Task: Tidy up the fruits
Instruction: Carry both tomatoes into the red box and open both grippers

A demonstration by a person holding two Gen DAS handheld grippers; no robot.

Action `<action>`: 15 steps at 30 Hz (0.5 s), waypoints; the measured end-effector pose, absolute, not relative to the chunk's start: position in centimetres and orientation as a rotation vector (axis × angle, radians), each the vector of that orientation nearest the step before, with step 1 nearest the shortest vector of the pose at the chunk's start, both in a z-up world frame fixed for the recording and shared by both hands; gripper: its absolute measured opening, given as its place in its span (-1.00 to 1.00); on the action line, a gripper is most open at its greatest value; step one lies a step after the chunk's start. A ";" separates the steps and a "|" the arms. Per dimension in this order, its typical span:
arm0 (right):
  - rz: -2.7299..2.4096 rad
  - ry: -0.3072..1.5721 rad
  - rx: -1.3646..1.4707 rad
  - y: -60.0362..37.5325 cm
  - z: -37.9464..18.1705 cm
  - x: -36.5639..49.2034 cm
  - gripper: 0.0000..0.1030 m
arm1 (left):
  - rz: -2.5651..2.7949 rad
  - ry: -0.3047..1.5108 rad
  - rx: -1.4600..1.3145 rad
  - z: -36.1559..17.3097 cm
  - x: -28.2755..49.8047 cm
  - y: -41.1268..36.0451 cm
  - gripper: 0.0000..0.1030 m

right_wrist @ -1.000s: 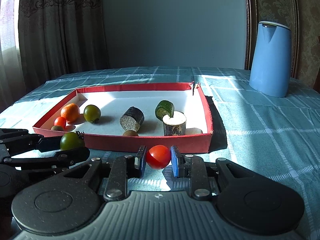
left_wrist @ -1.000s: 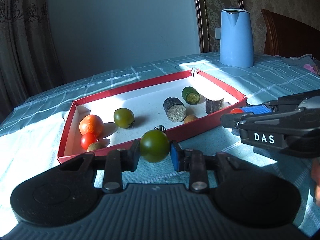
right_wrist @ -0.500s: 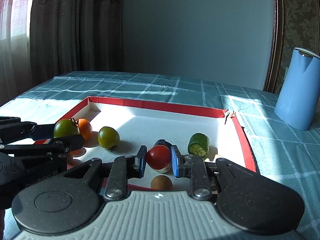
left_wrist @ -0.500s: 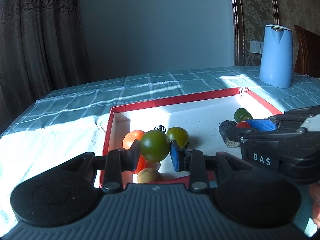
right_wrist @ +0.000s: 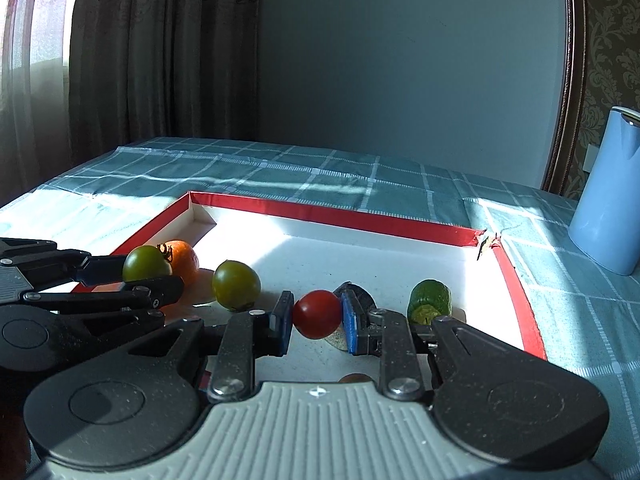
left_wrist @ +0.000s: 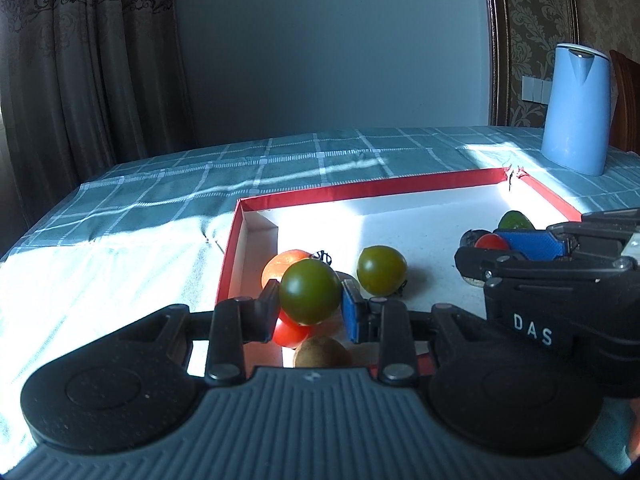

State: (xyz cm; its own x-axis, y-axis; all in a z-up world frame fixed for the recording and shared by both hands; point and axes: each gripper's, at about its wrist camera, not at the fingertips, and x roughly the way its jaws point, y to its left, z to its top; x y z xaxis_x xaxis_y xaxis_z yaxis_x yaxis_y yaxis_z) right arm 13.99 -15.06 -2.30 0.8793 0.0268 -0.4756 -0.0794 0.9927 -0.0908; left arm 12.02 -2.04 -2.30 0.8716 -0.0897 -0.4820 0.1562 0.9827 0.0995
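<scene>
My left gripper (left_wrist: 310,298) is shut on a green tomato (left_wrist: 310,297) held above the left end of the red-rimmed white tray (left_wrist: 360,192). Under it lie an orange (left_wrist: 280,266), a red tomato (left_wrist: 290,334) and a small brown fruit (left_wrist: 322,354); a second green tomato (left_wrist: 381,269) rests beside them. My right gripper (right_wrist: 317,314) is shut on a small red tomato (right_wrist: 317,313) over the tray's (right_wrist: 328,216) middle, in front of a dark cut piece (right_wrist: 358,294) and a green cucumber piece (right_wrist: 430,300). The left gripper (right_wrist: 146,268) appears at the left of the right wrist view.
A tall blue jug (left_wrist: 576,108) stands on the checked teal tablecloth (left_wrist: 160,200) beyond the tray's far right corner. Curtains and a wall close off the back. The jug (right_wrist: 610,192) sits at the right edge of the right wrist view.
Both grippers have moved forward from in front of the tray's near wall to above its inside, each still holding its tomato. In the last half second they barely shifted.
</scene>
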 end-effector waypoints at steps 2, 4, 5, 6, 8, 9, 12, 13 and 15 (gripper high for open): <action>0.059 0.496 -0.128 -14.7 -2.3 14.1 -0.53 | -0.125 0.496 0.148 -2.4 12.0 -2.3 -0.41; 0.061 0.495 -0.143 -14.3 -2.3 14.1 -0.52 | -0.120 0.496 0.152 -2.4 12.0 -2.3 -0.34; 0.065 0.493 -0.130 -14.4 -2.3 14.0 -0.52 | -0.119 0.493 0.152 -2.4 11.9 -2.3 -0.17; 0.072 0.492 -0.109 -14.6 -2.3 13.9 -0.52 | -0.113 0.490 0.154 -2.4 11.9 -2.3 -0.11; 0.079 0.489 -0.068 -15.2 -2.2 13.8 -0.49 | -0.096 0.484 0.157 -2.4 11.7 -2.2 0.13; 0.073 0.489 -0.061 -15.4 -2.2 13.7 -0.39 | -0.086 0.481 0.156 -2.3 11.7 -2.1 0.18; 0.037 0.466 -0.014 -16.5 -2.1 13.1 0.11 | -0.056 0.464 0.159 -2.3 11.3 -1.8 0.49; 0.036 0.452 0.012 -17.0 -2.0 12.6 0.21 | -0.046 0.450 0.163 -2.2 11.0 -1.7 0.77; 0.049 0.420 0.042 -17.6 -1.6 11.5 0.39 | -0.033 0.420 0.180 -2.1 10.3 -1.7 0.91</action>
State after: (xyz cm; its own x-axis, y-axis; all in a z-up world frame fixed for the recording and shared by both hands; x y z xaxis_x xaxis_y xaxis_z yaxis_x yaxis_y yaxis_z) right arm 11.50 -17.56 -1.58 0.9120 0.0561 -0.4062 -0.0386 0.9979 0.0512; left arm 10.30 -1.74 -2.08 0.9130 0.0051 -0.4080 0.0691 0.9836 0.1669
